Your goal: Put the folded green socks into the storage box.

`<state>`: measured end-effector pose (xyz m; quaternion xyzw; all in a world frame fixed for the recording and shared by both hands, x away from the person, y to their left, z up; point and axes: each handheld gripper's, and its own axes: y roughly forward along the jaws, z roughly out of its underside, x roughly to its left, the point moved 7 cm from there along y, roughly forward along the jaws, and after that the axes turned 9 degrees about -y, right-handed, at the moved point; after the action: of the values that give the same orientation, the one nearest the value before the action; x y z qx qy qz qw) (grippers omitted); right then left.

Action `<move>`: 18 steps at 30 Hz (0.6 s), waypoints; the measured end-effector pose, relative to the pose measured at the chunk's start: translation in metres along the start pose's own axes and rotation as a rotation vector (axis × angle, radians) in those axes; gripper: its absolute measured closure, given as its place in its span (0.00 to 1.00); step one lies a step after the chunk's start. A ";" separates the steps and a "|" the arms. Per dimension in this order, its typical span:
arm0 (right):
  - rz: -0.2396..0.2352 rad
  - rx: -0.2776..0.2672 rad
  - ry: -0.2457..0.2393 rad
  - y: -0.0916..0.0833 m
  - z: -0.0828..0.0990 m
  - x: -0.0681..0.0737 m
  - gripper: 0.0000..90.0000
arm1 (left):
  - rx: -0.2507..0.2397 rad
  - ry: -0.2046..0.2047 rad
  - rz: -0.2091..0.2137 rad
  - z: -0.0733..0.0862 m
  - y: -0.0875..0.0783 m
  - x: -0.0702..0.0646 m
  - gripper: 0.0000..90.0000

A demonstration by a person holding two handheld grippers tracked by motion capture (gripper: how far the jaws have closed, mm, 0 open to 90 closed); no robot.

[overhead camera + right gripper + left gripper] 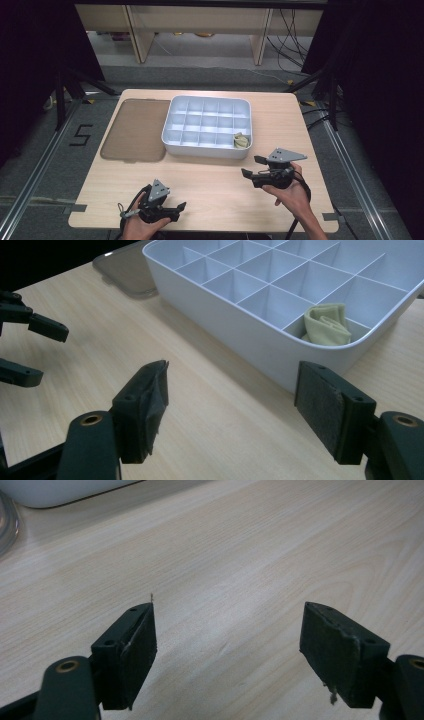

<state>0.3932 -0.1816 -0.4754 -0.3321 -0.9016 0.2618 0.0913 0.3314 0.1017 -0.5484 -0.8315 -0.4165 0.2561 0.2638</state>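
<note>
Wood-grain tabletop (210,185) carries everything in the high view. White plastic organiser tray with a grid of small compartments (172,132) serves as the landmark, standing toward the table's far edge. Flat smoky-brown translucent lid (134,130) lies touching the tray's left side. Folded pale-green cloth (241,140) sits in the tray's near right corner compartment. The right gripper (253,167) hovers just in front of that corner, jaws apart with nothing between them; nothing lies between it and the tray. The left gripper (176,210) rests well in front of the tray near the table's front edge, its jaws also apart.

Left gripper view: two black jaws stand wide apart over bare wood, gripping nothing. The tray's white wall (60,492) crosses the top left corner.

Right gripper view: its black jaws are spread and empty, just before the tray's near wall (240,335). The cloth (327,325) is a loosely rolled, creased bundle behind that wall. The lid (127,270) lies beyond the tray.
</note>
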 end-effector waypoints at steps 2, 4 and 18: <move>-0.021 -0.006 -0.012 0.001 0.001 0.002 0.33 | 0.000 0.000 0.000 0.000 0.000 0.000 0.25; -0.015 0.007 -0.013 0.000 0.004 0.004 0.31 | -0.011 -0.009 0.013 0.000 0.000 -0.002 0.25; -0.029 0.024 -0.037 0.004 0.022 0.016 0.29 | -0.006 -0.007 0.014 0.000 0.001 -0.003 0.25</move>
<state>0.3755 -0.1776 -0.4963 -0.3132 -0.9046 0.2773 0.0824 0.3300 0.0986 -0.5482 -0.8342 -0.4125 0.2594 0.2580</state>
